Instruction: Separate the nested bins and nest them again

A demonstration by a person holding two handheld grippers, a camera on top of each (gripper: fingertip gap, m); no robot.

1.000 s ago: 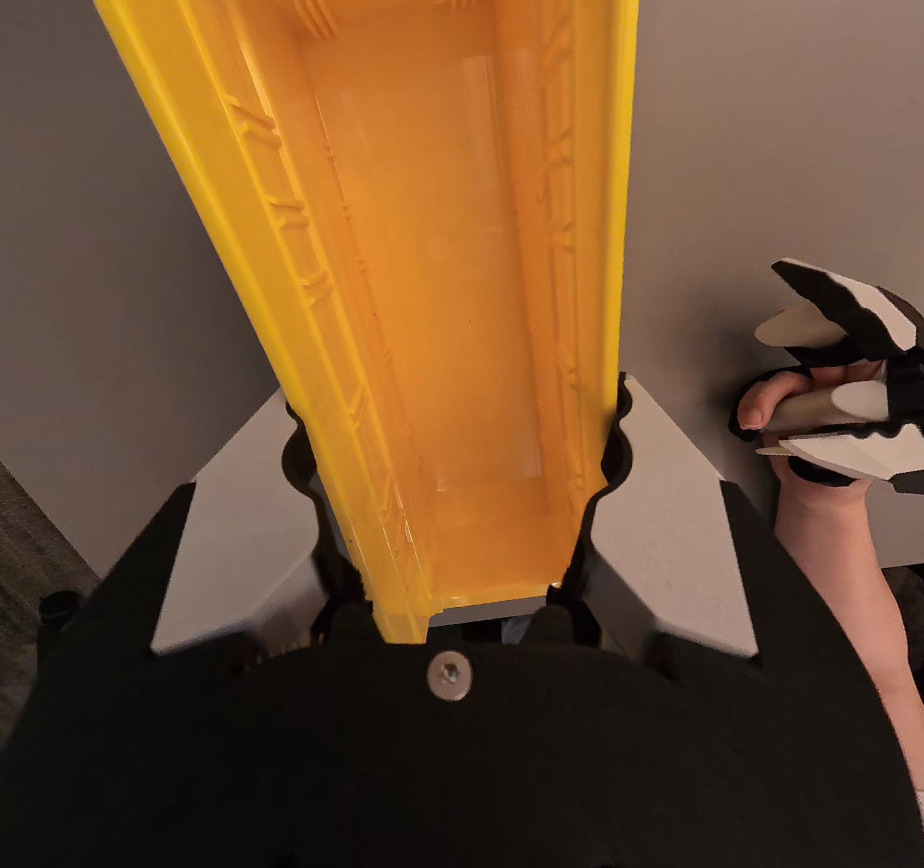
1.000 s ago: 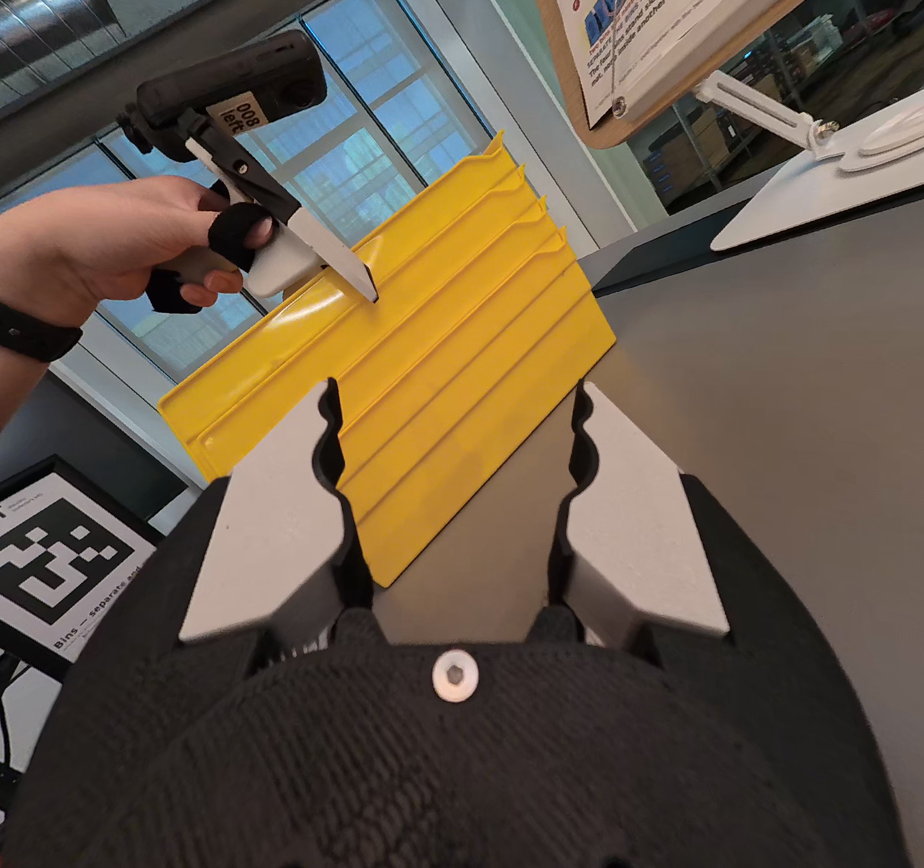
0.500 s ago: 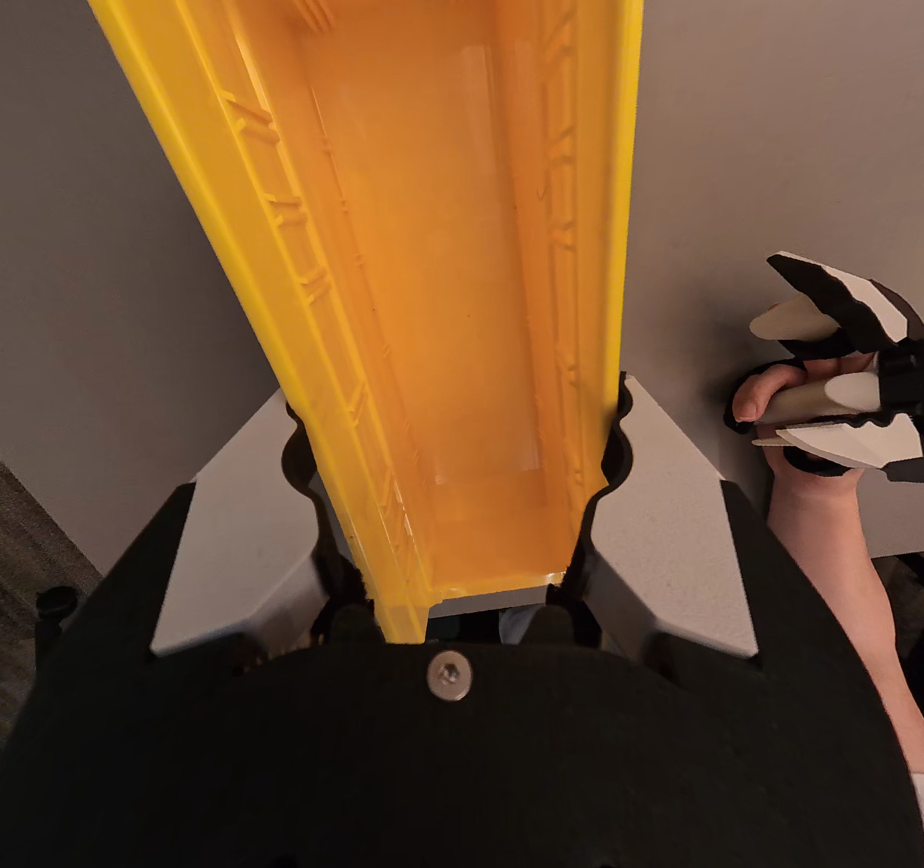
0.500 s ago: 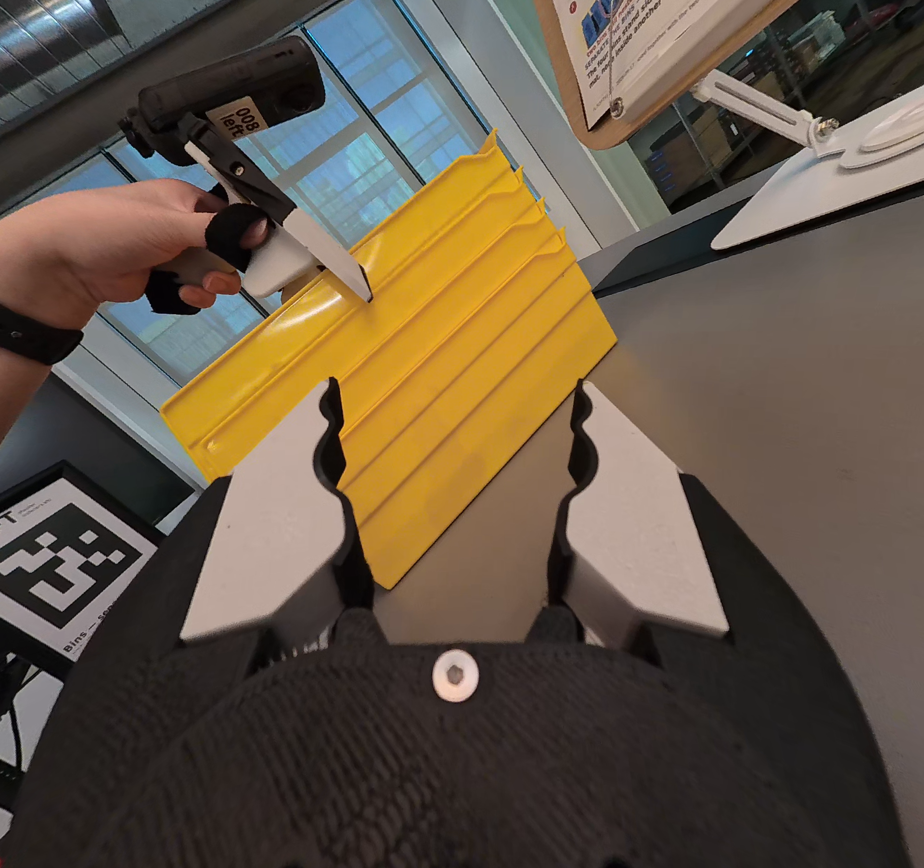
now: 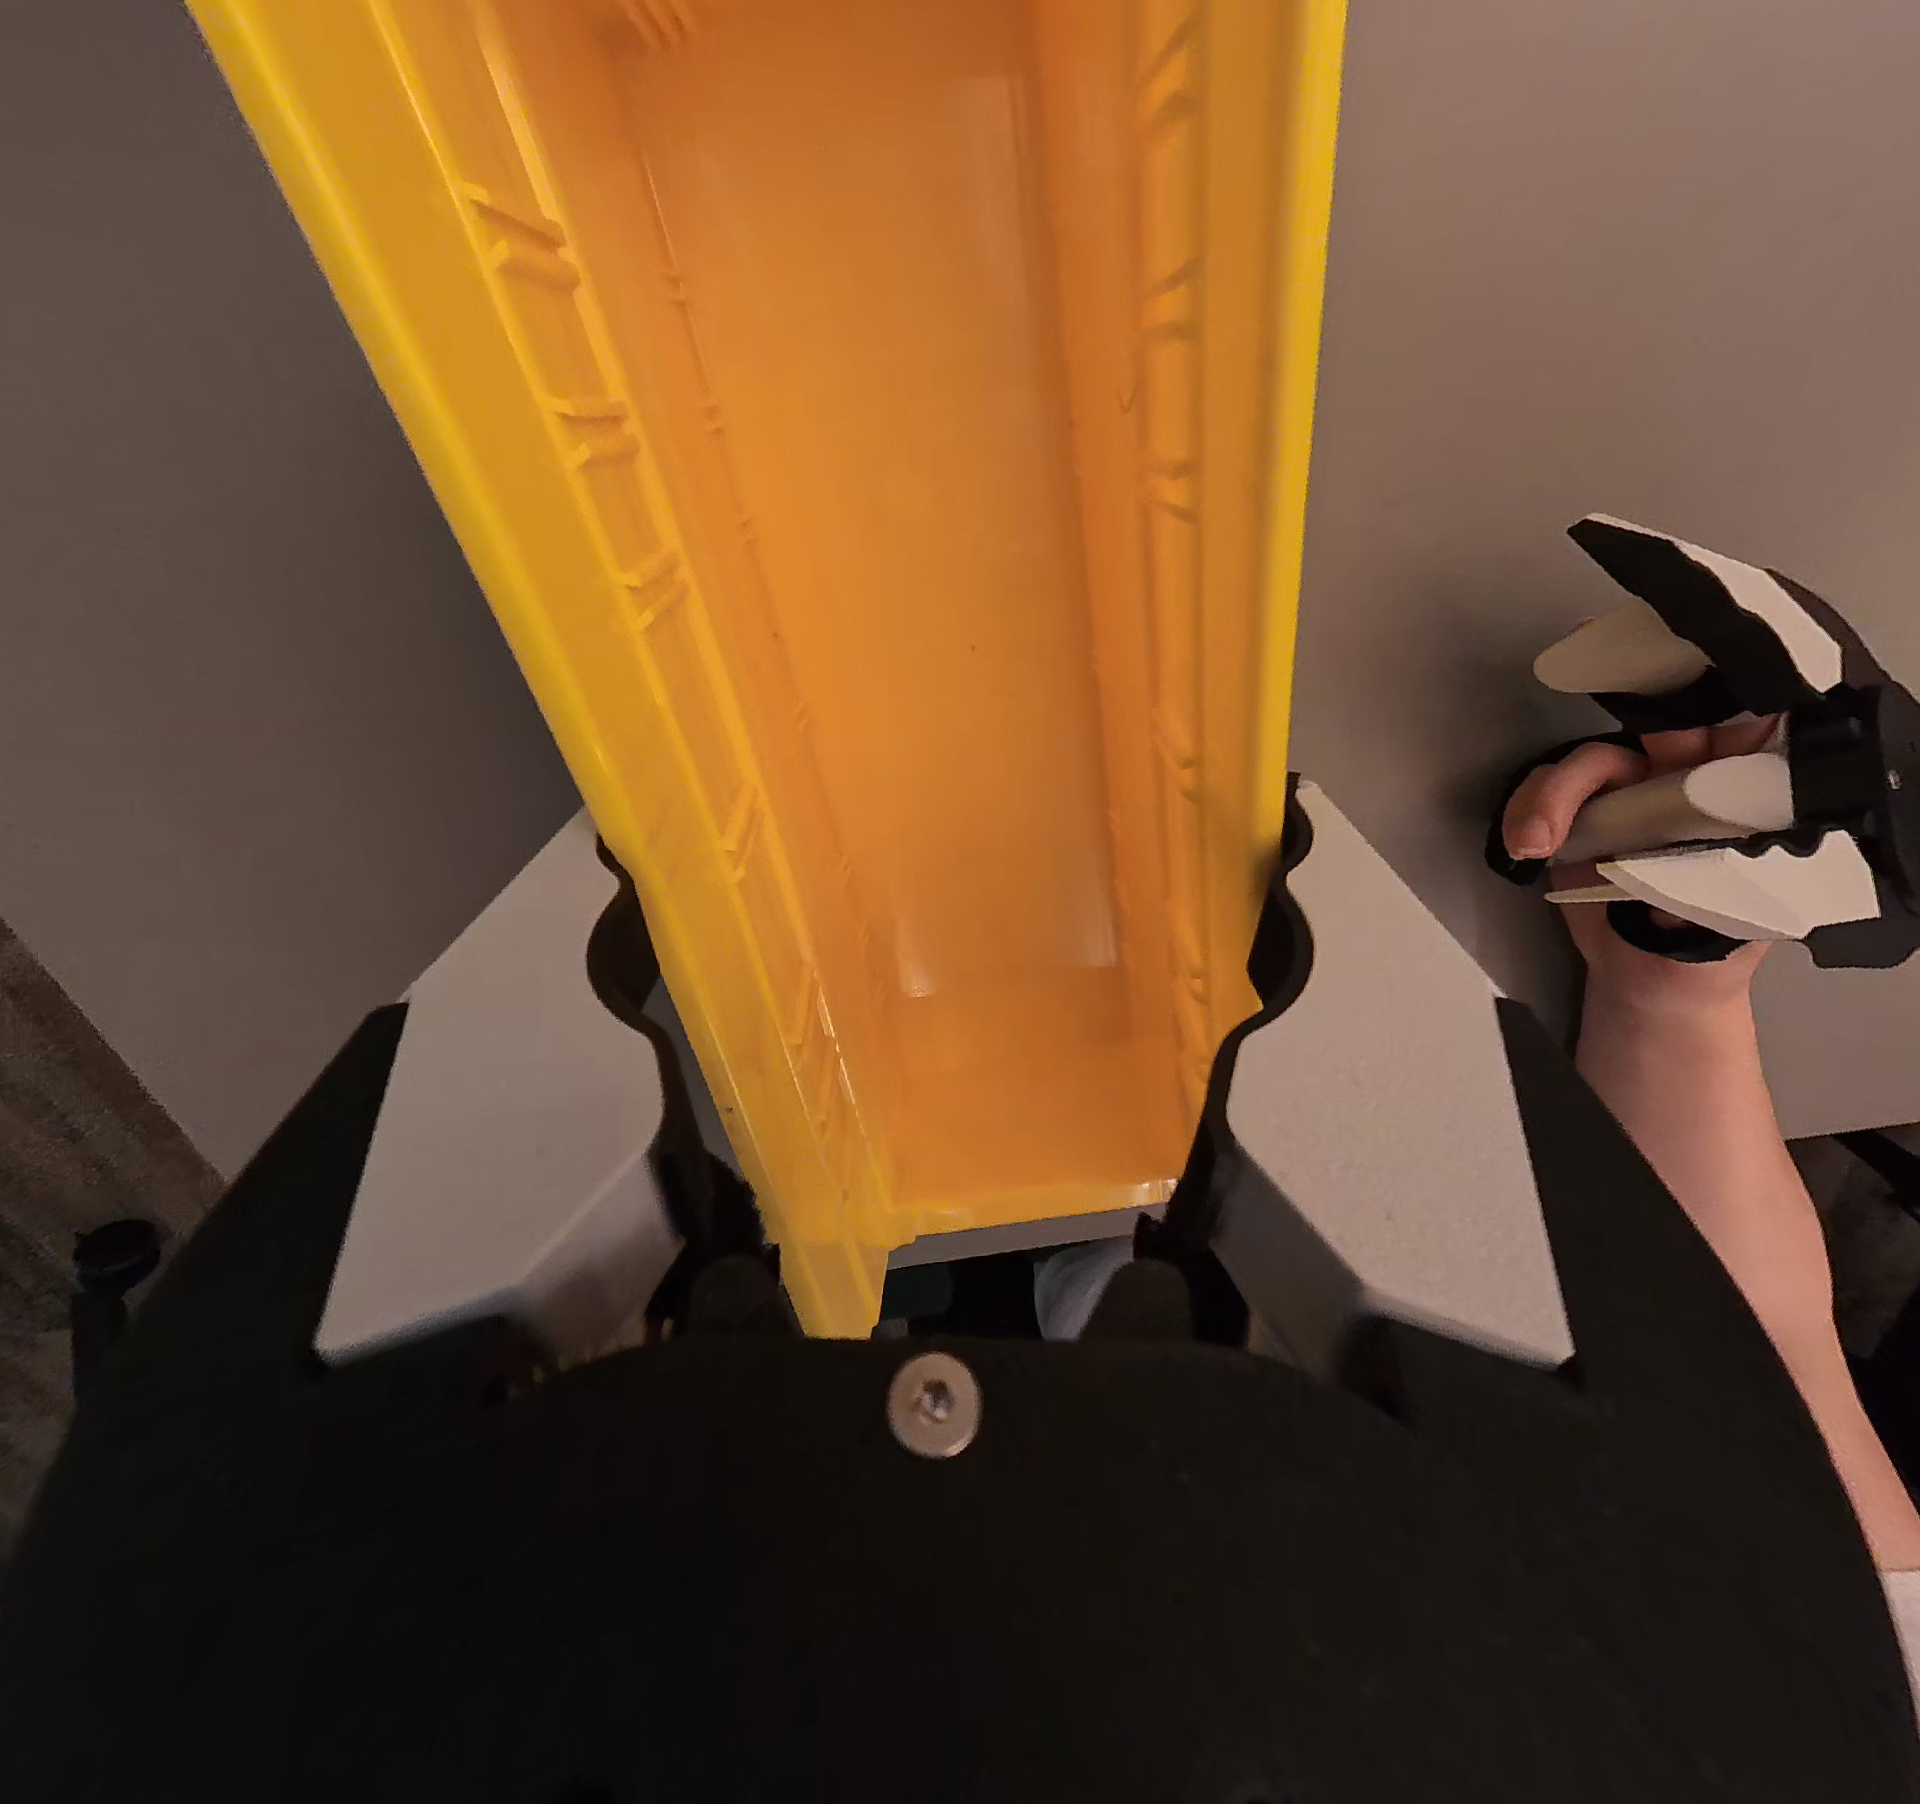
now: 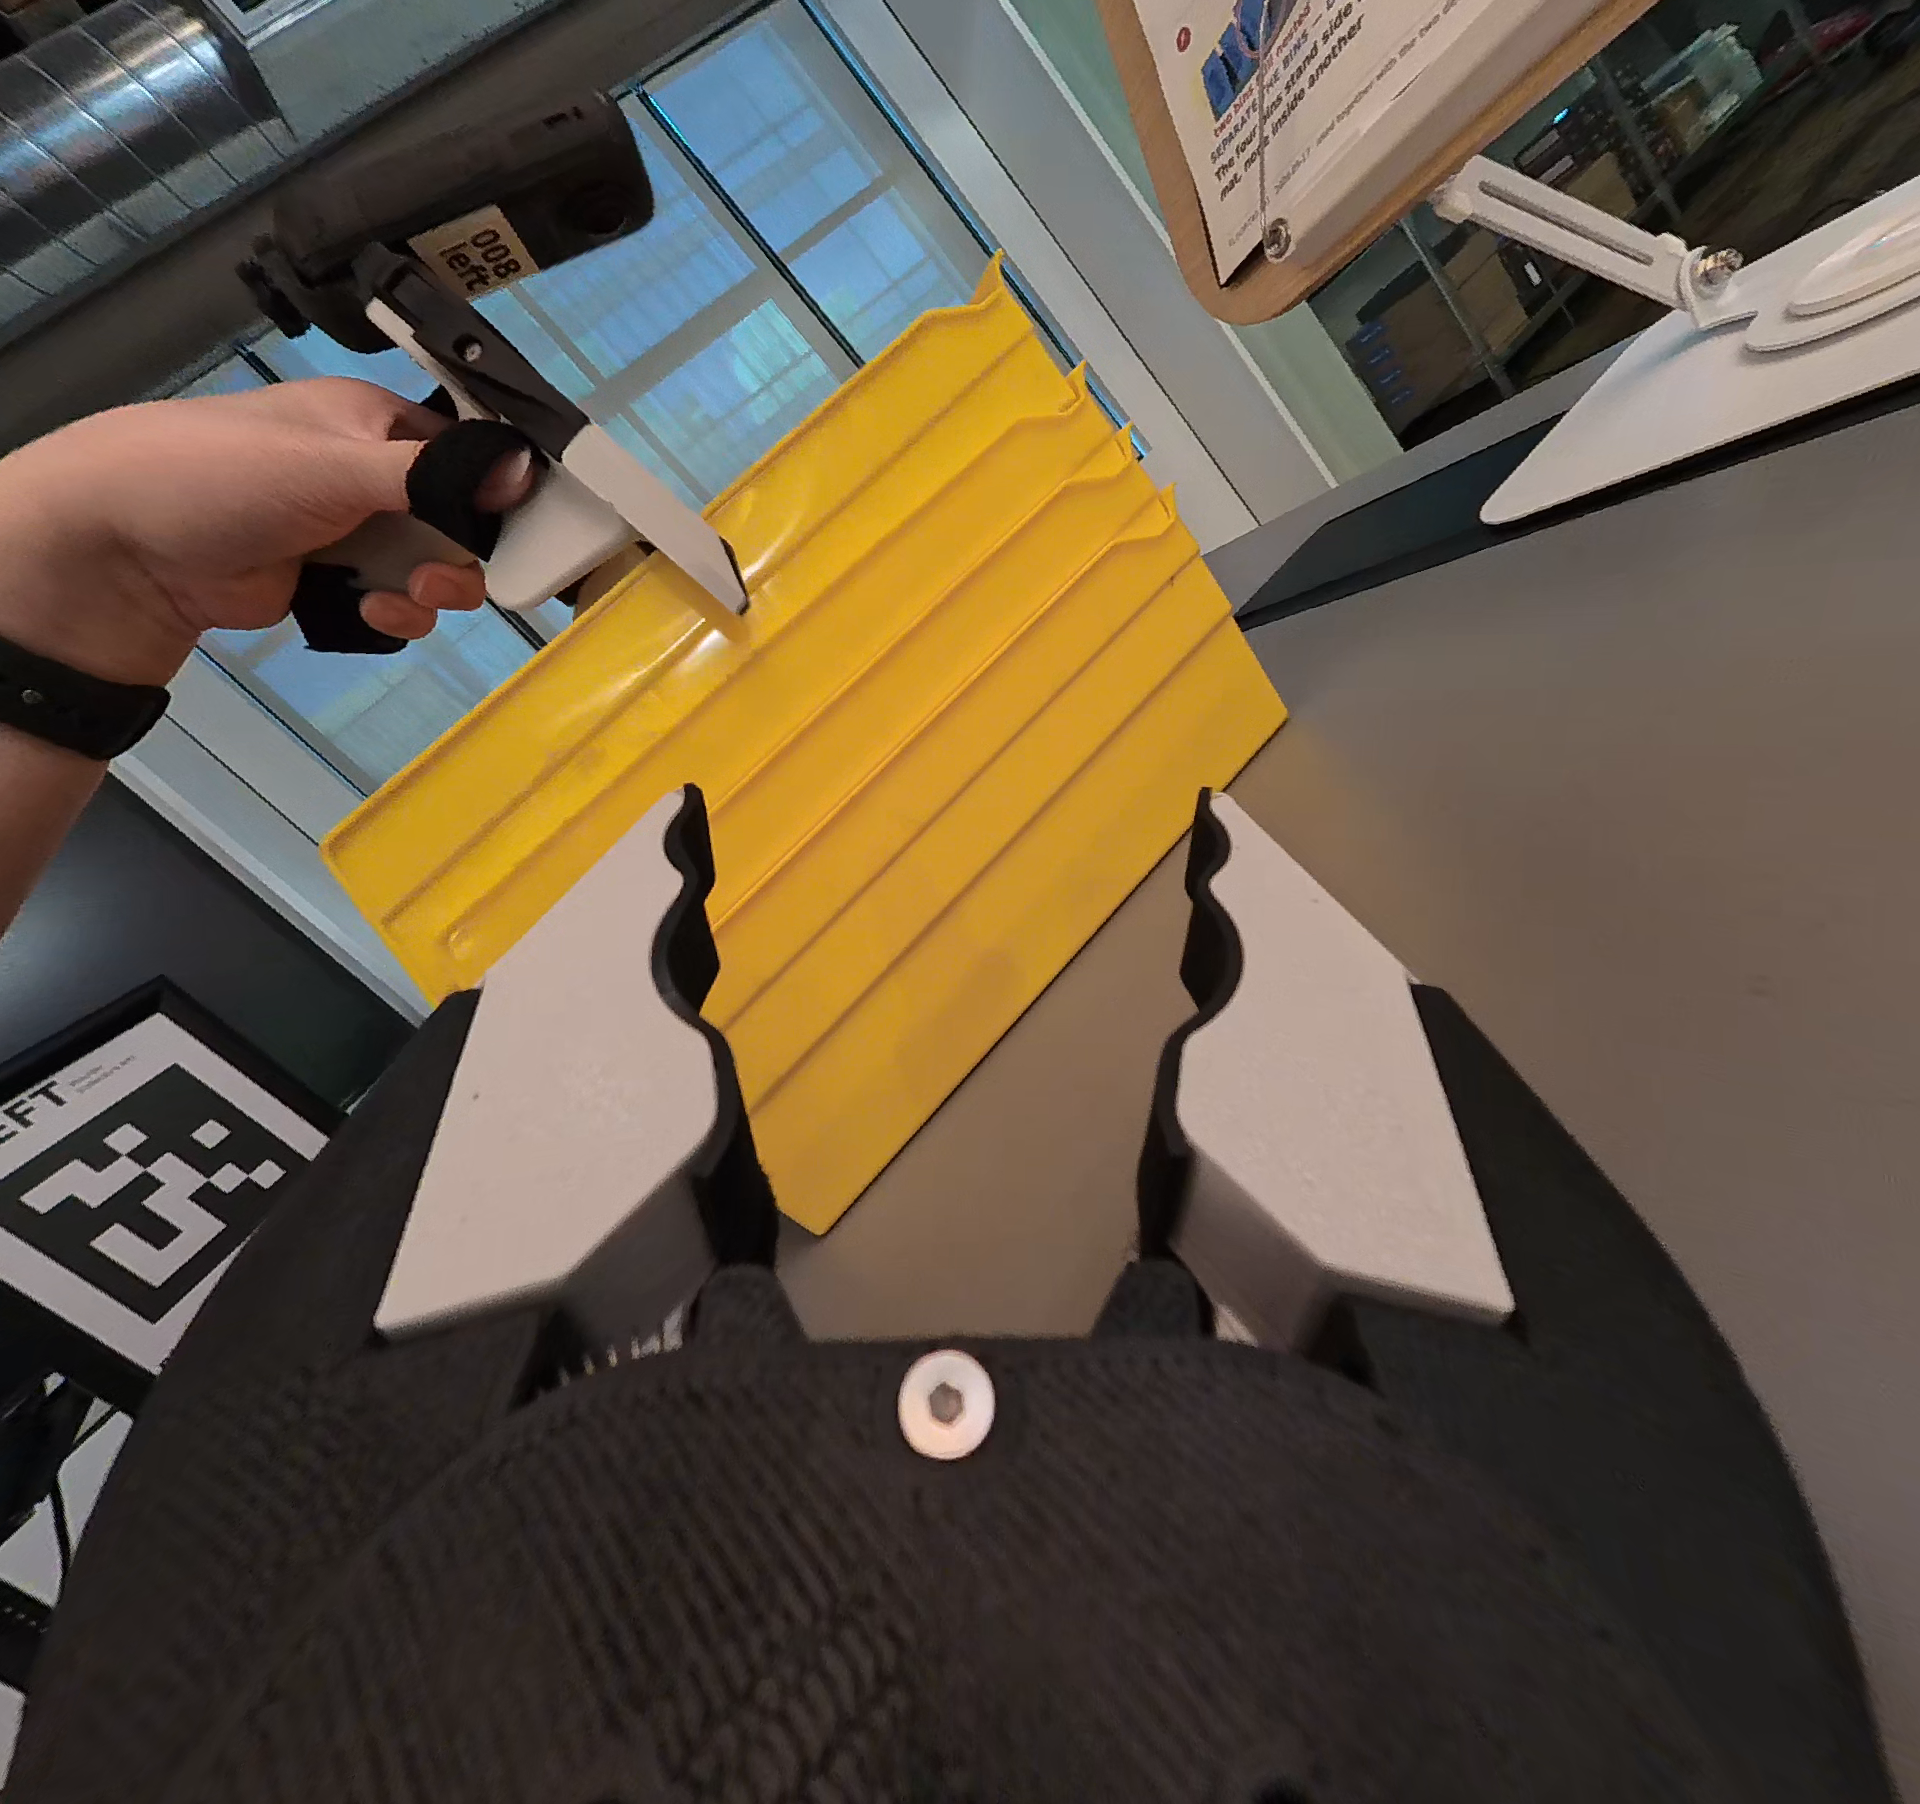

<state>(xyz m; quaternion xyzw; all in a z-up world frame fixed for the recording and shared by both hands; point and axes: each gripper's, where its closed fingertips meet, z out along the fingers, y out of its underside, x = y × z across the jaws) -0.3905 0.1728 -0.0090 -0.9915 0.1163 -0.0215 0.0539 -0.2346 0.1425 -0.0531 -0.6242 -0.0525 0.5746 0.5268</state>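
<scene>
A stack of several nested yellow bins [image 6: 935, 819] stands tilted on the grey table [image 6: 1558, 923]. My left gripper [image 5: 951, 814] looks down into the top bin [image 5: 914, 559]. Its two pads press on the bin's long outer walls near the near end, so it is shut across the bin's width. In the right wrist view one finger [image 6: 665, 528] of the left gripper touches the top bin's side. My right gripper [image 6: 948, 798] is open and empty, low beside the stack's side wall. It also shows at the right of the left wrist view [image 5: 1714, 798].
A white pad on a white arm [image 6: 1714, 372] lies at the table's far right. A wooden board with an instruction sheet [image 6: 1403, 40] hangs above. A framed black-and-white marker card [image 6: 135, 1193] stands at the left. The table's near edge and floor [image 5: 62, 1079] show lower left.
Almost nothing has moved. The left gripper keeps its hold on the top bin, which has shifted very slightly. The right gripper stays open in the same place.
</scene>
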